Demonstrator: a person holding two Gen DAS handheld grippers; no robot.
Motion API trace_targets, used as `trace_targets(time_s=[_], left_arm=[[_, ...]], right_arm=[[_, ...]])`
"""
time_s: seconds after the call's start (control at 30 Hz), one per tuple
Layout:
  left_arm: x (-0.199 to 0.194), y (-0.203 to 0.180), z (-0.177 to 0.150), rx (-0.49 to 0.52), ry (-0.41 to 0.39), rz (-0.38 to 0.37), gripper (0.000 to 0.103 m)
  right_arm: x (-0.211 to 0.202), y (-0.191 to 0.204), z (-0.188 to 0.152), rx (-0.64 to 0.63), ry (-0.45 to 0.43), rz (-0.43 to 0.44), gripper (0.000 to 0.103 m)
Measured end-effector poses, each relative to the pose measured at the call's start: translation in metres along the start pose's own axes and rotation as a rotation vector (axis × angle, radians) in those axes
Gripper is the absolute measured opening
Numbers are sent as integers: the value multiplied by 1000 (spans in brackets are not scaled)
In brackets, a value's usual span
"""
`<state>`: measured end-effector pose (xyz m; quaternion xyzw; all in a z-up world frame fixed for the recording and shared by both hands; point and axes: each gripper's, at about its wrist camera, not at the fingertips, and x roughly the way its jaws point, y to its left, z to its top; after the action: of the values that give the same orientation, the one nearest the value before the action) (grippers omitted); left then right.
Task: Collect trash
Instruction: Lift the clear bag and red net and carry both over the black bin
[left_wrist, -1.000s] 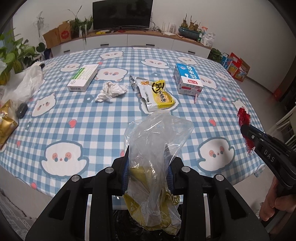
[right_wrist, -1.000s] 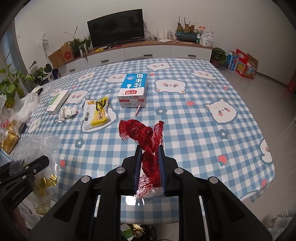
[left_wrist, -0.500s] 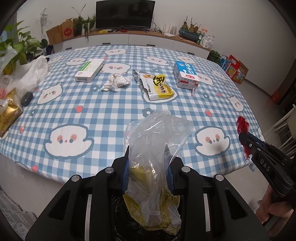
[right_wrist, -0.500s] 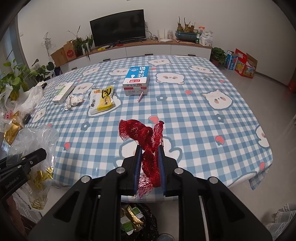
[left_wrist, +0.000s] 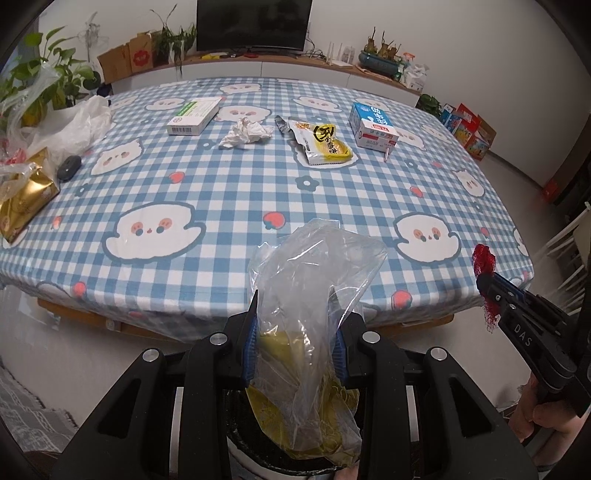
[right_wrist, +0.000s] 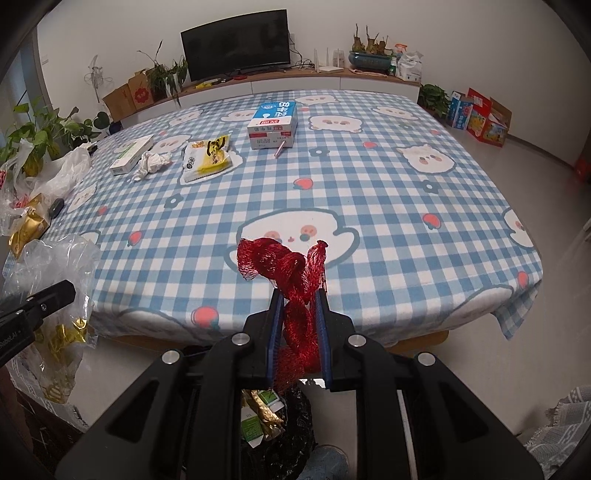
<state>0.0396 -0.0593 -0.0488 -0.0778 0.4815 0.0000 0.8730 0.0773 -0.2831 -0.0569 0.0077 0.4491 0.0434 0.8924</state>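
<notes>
Left tongs (left_wrist: 295, 332) clamp a clear plastic bag (left_wrist: 314, 302) above the black-lined bin (right_wrist: 291, 432); right tongs (right_wrist: 299, 328) grip red mesh netting (right_wrist: 291, 273) beyond the counter (left_wrist: 240, 192) edge.

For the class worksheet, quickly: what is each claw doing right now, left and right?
Left claw: closed on the clear plastic bag.
Right claw: closed on the red mesh net.
</notes>
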Motion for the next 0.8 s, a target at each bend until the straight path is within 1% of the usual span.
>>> trace_targets(time_s=[0.4,0.63,0.7,0.8], left_arm=[[-1,0,-40,-9,24,9,31],[7,-6,-66,5,49,14,31],[9,-6,-72,5,53,14,31],[15,-8,-80,10,71,16,31]], right_arm=[[-15,-2,-32,8,2,-14,16],[-19,-2,-51,9,3,-16,16],[-16,-1,-56,7,17,-14,16],[-15,0,-63,-2,14,-21,16]])
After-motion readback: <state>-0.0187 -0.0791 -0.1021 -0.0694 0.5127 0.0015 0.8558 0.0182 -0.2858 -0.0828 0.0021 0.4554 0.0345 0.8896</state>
